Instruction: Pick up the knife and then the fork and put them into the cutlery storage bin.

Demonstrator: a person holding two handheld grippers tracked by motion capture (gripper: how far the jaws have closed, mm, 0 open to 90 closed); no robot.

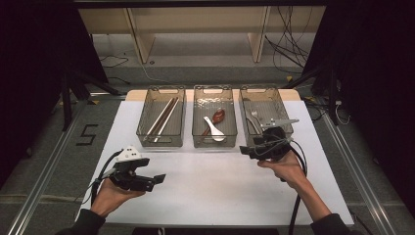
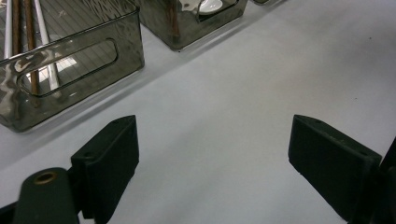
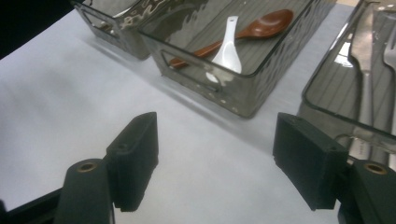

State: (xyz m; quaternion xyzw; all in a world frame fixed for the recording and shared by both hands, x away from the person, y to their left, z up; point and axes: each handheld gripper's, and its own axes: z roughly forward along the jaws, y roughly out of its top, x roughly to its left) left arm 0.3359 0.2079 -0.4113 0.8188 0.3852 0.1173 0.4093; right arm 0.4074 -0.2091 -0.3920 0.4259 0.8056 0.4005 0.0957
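High view: the right gripper, jaws apart and empty, sits at centre right against the near end of the right smoky clear plastic bin holding metal forks. At lower left, the left gripper hovers wide open over the white table.

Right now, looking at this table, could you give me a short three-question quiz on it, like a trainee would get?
1. How many clear bins stand in the row on the white table?
2. True or false: the right gripper has a fork between its jaws.
3. Which bin holds the white spoon and the brown spoon: A left bin, B middle bin, C right bin?

Key: 1. Three. 2. False; its jaws stand open with nothing between them. 3. B.
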